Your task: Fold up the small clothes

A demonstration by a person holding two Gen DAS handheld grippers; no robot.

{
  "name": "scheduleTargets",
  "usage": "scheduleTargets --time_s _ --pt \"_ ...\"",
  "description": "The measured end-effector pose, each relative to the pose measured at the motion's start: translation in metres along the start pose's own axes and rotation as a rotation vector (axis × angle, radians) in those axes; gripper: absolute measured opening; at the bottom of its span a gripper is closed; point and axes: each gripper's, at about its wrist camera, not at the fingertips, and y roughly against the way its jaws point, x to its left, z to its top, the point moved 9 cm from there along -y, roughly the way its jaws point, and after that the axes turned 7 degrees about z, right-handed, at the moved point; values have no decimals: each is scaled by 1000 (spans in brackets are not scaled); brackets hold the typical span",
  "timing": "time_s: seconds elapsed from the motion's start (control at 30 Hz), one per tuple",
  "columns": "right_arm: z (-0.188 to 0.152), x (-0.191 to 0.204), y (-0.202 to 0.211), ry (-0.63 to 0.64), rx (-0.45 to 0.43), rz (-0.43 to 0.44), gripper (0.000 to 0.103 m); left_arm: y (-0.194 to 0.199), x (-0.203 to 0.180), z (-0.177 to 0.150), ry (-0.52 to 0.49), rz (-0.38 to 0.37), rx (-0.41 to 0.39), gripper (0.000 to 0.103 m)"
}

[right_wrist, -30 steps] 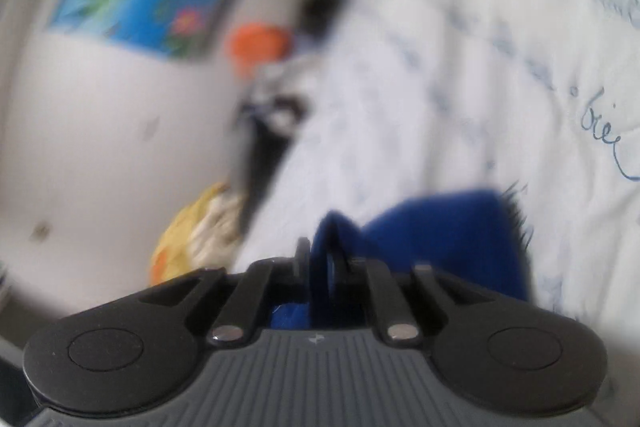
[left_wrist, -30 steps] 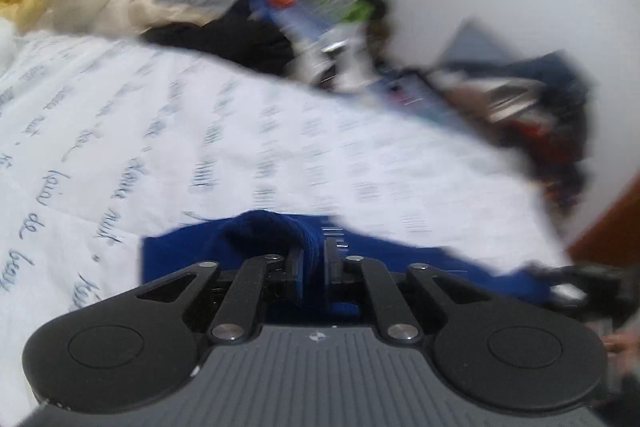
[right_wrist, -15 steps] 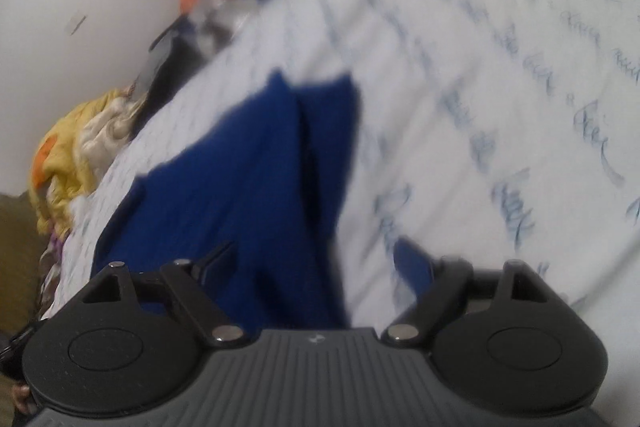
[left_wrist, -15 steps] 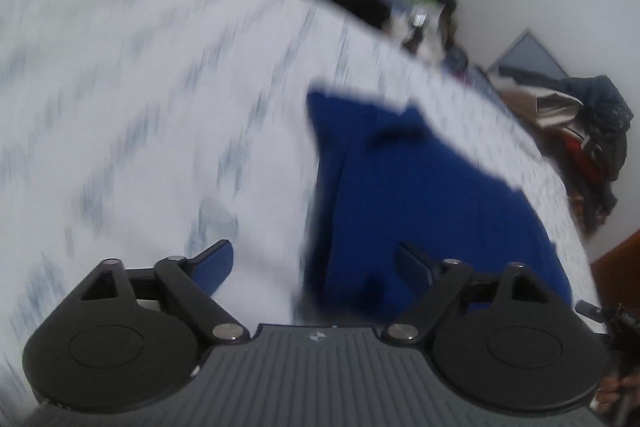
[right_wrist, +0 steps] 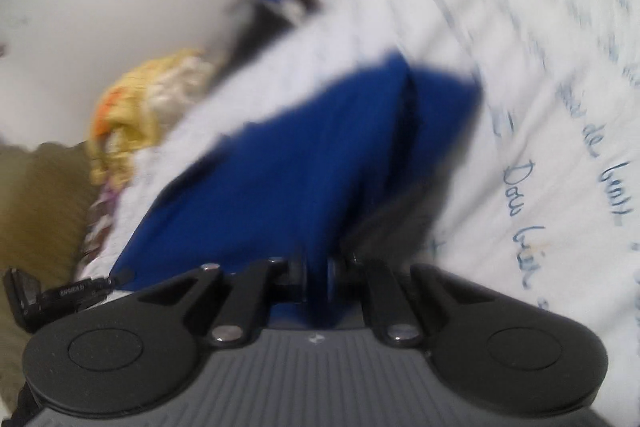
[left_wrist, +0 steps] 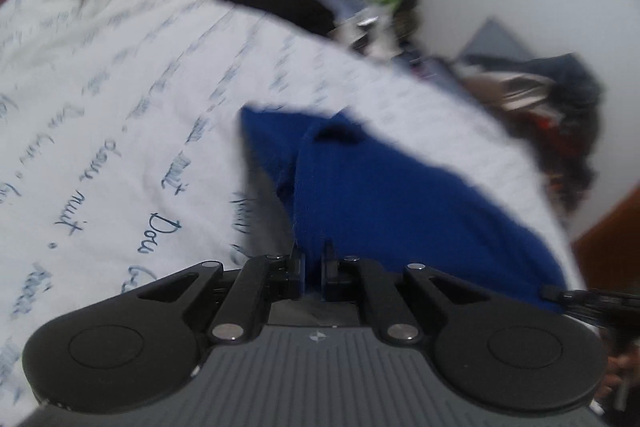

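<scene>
On the bed (left_wrist: 100,115) the blue sweater (left_wrist: 400,203) stretches lengthwise straight ahead of both grippers, so I'd guess I fold it forward. Left gripper (left_wrist: 313,269) and right gripper (right_wrist: 317,275) each pinch its near edge, jaws narrow.

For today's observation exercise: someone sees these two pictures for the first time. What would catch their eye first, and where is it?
The bright blue garment stands out, spread over the white bedspread printed with handwriting. Near the bottom of each view, the left gripper and right gripper are each shut on a fold of it. Beyond the bed's far edge lies a yellow heap of clothes.
</scene>
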Motion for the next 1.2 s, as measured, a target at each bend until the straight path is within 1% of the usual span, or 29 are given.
scheduleTargets --time_s 0.07,0.17,0.23,0.27,0.3,0.33,0.37,0.4,0.43,0.47,0.5,0.53,0.57,0.63,0.67,0.7,0.73,0.77,0.8,0.87,0.9,0.93,0.97,1.0,1.03,1.07,1.1,1.17,1.2 --pt "-16 14 26 20 13 47 7 34 -9 -13 -39 -35 -6 7" --pt "-59 20 57 34 79 65 8 66 4 -64 -97 -11 46 9" --pt "-90 8 62 65 126 -47 15 60 24 -103 -155 66 100 19" --pt "-101 0 63 63 144 -97 26 57 36 -113 -170 130 104 18" --pt "-106 -8 62 56 157 -127 35 56 47 -116 -174 188 92 24" --pt "-103 -13 64 46 149 -148 37 56 51 -110 -184 220 66 26" --pt "-92 -15 66 37 115 -166 38 58 48 -98 -198 229 23 33" --pt "-75 -12 69 39 64 -167 38 61 39 -81 -221 228 -42 49" --pt "-57 -6 70 52 7 -149 39 62 28 -65 -247 225 -102 62" --pt "-37 1 68 71 -44 -121 43 60 13 -50 -285 218 -172 85" --pt "-19 7 60 93 -82 -96 48 53 -4 -36 -335 209 -241 97" --pt "-1 9 48 105 -107 -94 49 41 -21 -26 -381 215 -275 95" --pt "14 9 34 109 -110 -102 49 22 -38 -20 -442 225 -279 88" --pt "37 2 -1 127 -88 -157 49 -28 -65 -22 -590 252 -223 75" --pt "46 -3 -19 134 -68 -189 49 -54 -74 -26 -648 272 -179 65" --pt "51 -7 -37 146 -39 -209 46 -80 -79 -30 -696 302 -131 55" --pt "50 -10 -58 176 -11 -229 41 -103 -79 -35 -720 330 -86 50" --pt "49 -14 -74 220 22 -274 17 -121 -75 -37 -730 351 -53 30" --pt "46 -21 -86 250 60 -333 0 -131 -72 -32 -724 369 -68 13" --pt "52 -16 -88 278 32 -327 0 -137 -61 -13 -623 345 -66 13" --pt "57 -13 -81 275 2 -316 0 -136 -55 -1 -560 325 -72 11" --pt "58 -14 -69 270 -40 -308 0 -135 -48 7 -531 330 -86 11" --pt "58 -22 -60 261 -71 -323 0 -136 -42 9 -519 358 -89 12" --pt "58 -37 -60 253 -67 -379 0 -145 -32 9 -493 382 -56 13" --pt "54 -56 -63 235 -41 -431 0 -137 -24 6 -466 390 -57 15" --pt "52 -59 -61 234 -89 -392 1 -131 -18 5 -440 394 -89 28" --pt "48 -62 -60 199 -83 -380 2 -123 -17 5 -421 399 -106 31" --pt "47 -51 -48 175 -123 -372 5 -98 -26 7 -396 358 -170 34" --pt "47 -38 -41 195 -168 -352 6 -86 -37 8 -395 311 -204 43"
